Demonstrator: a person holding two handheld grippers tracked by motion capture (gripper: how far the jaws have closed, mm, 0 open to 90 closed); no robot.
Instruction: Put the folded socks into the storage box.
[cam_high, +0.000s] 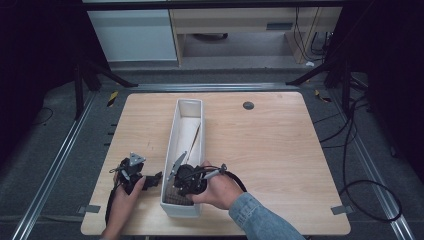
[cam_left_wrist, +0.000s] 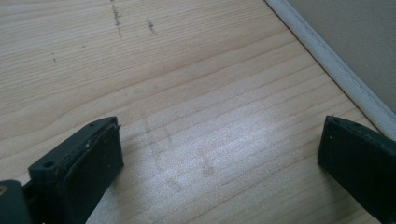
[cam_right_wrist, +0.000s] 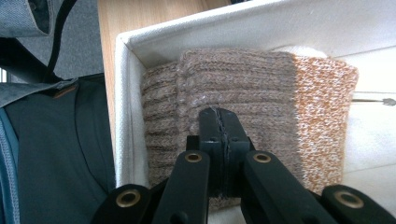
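Ribbed brown-orange knit sock (cam_right_wrist: 243, 88)

table (cam_high: 270, 150): pale wood | on it: long white bin (cam_high: 170, 172)

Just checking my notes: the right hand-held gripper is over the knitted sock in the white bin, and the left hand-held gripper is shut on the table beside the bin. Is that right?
Not quite. The left hand-held gripper is open: the left gripper view shows its jaws wide apart over the bare table. The rest holds: the right hand-held gripper is over the knitted sock in the white bin.
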